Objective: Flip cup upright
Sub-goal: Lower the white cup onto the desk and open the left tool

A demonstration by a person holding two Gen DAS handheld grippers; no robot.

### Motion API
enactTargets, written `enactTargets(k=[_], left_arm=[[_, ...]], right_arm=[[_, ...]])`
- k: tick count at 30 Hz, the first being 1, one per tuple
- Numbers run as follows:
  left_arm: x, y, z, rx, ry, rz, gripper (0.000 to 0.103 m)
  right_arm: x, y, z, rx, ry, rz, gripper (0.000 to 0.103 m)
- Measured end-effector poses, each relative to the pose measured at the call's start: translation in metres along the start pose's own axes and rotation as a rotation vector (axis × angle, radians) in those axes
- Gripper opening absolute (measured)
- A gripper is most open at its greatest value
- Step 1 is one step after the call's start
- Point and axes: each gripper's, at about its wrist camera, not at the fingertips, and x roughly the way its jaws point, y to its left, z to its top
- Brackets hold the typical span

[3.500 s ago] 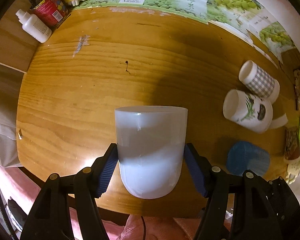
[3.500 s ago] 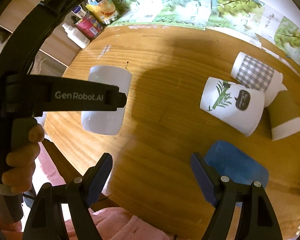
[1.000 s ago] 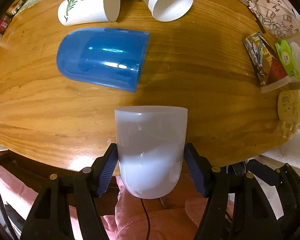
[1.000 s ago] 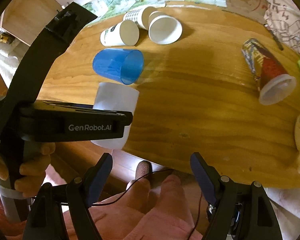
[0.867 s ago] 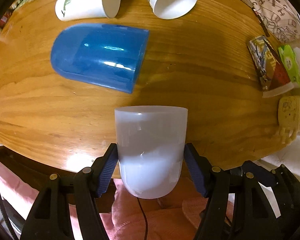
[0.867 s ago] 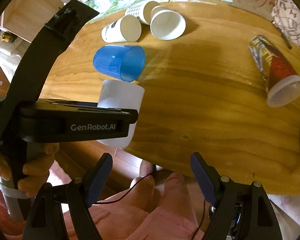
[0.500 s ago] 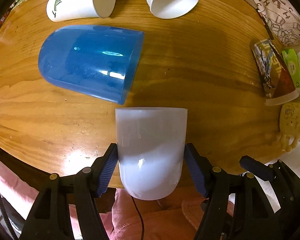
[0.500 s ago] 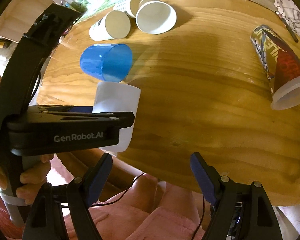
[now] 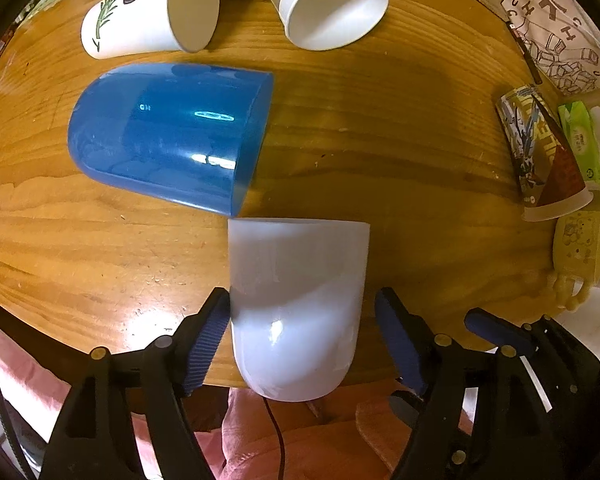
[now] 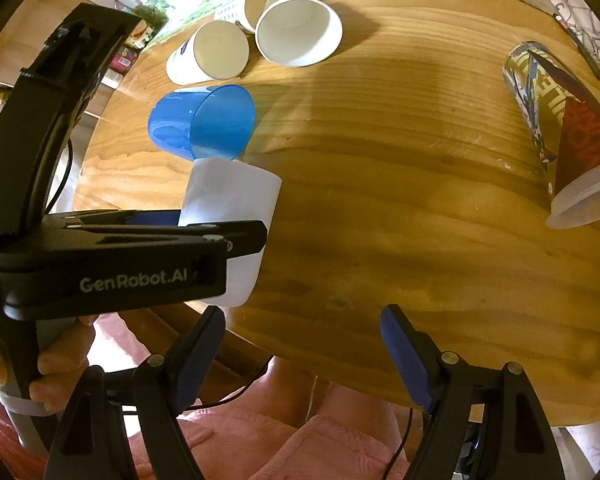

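Note:
A white plastic cup [image 9: 296,300] stands between the pads of my left gripper [image 9: 300,336]. The left pad touches it and the right pad stands a little off, so the jaws are open. Its base points toward the camera and its rim rests on the wooden table [image 9: 380,160] near the front edge. In the right wrist view the white cup [image 10: 232,208] is beside the left gripper's body. My right gripper [image 10: 304,352] is open and empty over the table's front edge.
A blue cup [image 9: 168,140] lies on its side just behind the white cup, also in the right wrist view [image 10: 204,124]. Three paper cups [image 9: 328,4] lie at the back. A printed cup [image 10: 560,128] lies at the right. A yellow sponge toy [image 9: 576,256] sits at the right edge.
The left gripper lowered the white cup toward the table next to the blue cup, and its jaws have opened off the cup. The right gripper stays open.

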Motion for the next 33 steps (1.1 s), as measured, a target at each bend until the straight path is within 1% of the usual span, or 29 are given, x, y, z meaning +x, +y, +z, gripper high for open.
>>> enactTargets(k=[4, 8, 13, 18, 20, 21, 25, 30, 33], left_arm=[[-0.007, 0.001, 0.000, -0.004, -0.010, -0.014, 0.081], [-0.016, 0.006, 0.000, 0.008, -0.015, -0.015, 0.081], [-0.029, 0.011, -0.009, 0.018, -0.064, -0.012, 0.081], [-0.052, 0.022, -0.018, 0.035, -0.163, -0.018, 0.081], [-0.062, 0.031, -0.024, 0.043, -0.217, -0.027, 0.081], [-0.060, 0.027, -0.021, 0.042, -0.234, -0.023, 0.081], [-0.074, 0.042, -0.026, 0.054, -0.321, -0.011, 0.081], [-0.085, 0.055, -0.031, 0.079, -0.415, -0.031, 0.081], [-0.085, 0.057, -0.033, 0.103, -0.440, -0.021, 0.081]], right_arm=[[0.001, -0.003, 0.001, 0.004, -0.004, 0.002, 0.081], [0.000, -0.003, 0.001, 0.005, -0.015, 0.003, 0.081], [0.000, -0.002, 0.003, 0.013, -0.032, 0.003, 0.081], [-0.001, 0.004, 0.005, 0.012, -0.065, 0.006, 0.081], [-0.001, 0.008, 0.006, 0.013, -0.082, 0.004, 0.081], [-0.001, 0.010, 0.006, 0.016, -0.090, 0.006, 0.081], [-0.002, 0.016, 0.008, 0.032, -0.128, 0.008, 0.081], [-0.002, 0.024, 0.009, 0.046, -0.166, -0.003, 0.081], [0.001, 0.029, 0.011, 0.063, -0.178, -0.001, 0.081]])
